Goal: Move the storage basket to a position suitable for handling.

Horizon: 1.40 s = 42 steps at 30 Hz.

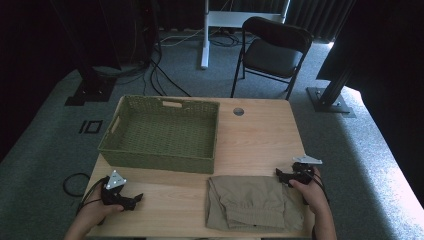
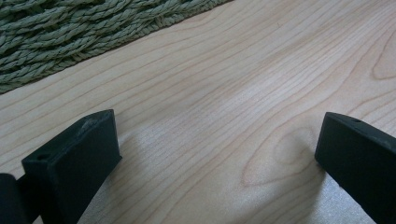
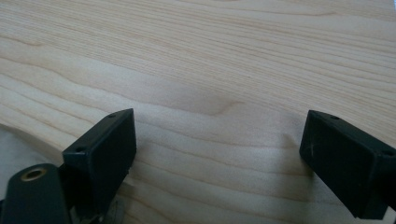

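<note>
One wooden bench [image 1: 260,135] carries one green woven basket [image 1: 161,134] and one folded khaki garment [image 1: 254,203]. Two hand-held grippers are present, the left gripper [image 1: 131,199] and the right gripper [image 1: 284,174], each with two black jaws. One black folding chair [image 1: 272,52] stands beyond the bench.

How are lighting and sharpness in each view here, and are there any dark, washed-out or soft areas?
High view: dim overall, black corners, bright patch on the carpet at right; folded khaki garment and basket readable. Left gripper view: table evenly lit, jaws near-black, soft shadows beneath, basket weave slightly soft. Right gripper view: wood grain sharp, pale glare at upper right.
</note>
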Each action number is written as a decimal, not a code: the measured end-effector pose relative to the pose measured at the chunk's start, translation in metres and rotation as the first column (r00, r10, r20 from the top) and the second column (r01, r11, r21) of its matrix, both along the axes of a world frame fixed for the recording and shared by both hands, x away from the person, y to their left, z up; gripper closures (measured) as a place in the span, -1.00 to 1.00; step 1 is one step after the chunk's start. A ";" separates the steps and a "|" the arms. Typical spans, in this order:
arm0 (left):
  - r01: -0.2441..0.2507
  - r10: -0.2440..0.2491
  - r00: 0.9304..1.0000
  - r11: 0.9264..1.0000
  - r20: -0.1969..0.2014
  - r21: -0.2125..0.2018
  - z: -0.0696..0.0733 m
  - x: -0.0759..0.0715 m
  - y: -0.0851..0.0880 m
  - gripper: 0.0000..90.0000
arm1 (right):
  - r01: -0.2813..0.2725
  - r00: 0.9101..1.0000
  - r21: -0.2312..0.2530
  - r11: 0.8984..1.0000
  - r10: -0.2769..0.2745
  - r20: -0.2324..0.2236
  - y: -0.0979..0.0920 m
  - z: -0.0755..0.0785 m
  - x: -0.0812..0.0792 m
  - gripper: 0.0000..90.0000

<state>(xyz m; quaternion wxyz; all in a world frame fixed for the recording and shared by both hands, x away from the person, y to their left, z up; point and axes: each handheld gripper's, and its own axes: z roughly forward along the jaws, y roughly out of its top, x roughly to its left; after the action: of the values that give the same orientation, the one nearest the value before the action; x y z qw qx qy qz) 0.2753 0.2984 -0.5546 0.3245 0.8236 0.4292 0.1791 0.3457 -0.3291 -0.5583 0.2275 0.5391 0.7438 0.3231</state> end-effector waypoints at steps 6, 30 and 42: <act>0.001 -0.001 1.000 1.000 -0.006 0.003 0.001 0.000 0.004 -0.98 | 0.005 1.000 -0.004 1.000 -0.005 -0.005 0.002 0.001 0.001 -0.76; -0.007 0.016 0.997 0.994 0.079 -0.113 0.055 0.014 0.035 -0.98 | -0.066 0.995 0.090 0.994 0.059 0.083 0.044 0.054 0.005 -0.76; -0.005 0.030 0.987 0.989 0.160 -0.151 0.097 0.024 0.043 -0.98 | -0.172 0.977 0.098 0.980 0.158 0.142 0.082 0.079 0.004 -0.76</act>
<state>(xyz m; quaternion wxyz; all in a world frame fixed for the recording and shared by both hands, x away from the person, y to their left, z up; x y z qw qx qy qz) 0.2990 0.3410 -0.4576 0.4177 0.7758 0.4209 0.2156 0.3497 -0.2468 -0.4789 0.2194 0.4642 0.7502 0.4166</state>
